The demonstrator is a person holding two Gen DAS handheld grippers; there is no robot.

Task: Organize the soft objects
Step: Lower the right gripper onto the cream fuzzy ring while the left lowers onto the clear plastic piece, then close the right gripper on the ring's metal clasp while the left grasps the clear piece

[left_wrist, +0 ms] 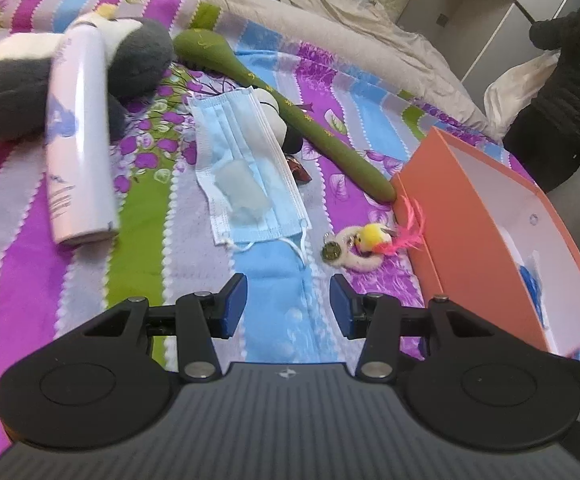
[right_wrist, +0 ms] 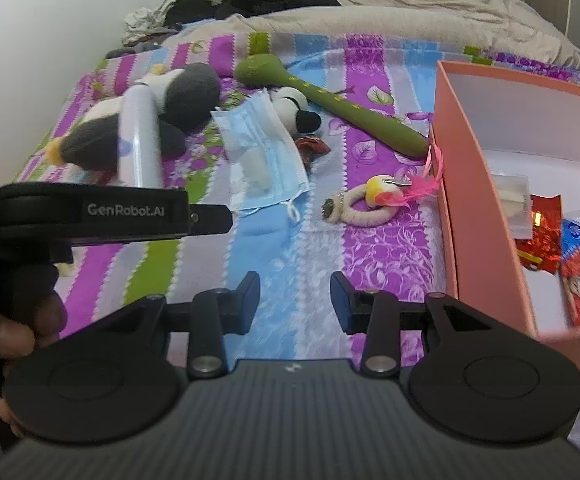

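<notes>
Soft things lie on a striped bedspread. A blue face mask lies just ahead of my left gripper, which is open and empty. A grey-and-white plush, a long green plush and a small black-and-white plush lie farther back. A white ring toy with a yellow ball and pink feather lies by an orange box on the right. My right gripper is open and empty, above the bedspread.
A white spray can lies across the grey plush. The box holds red and blue packets. The left gripper's body and a hand show at left in the right wrist view. Beige bedding and dark clothes lie behind.
</notes>
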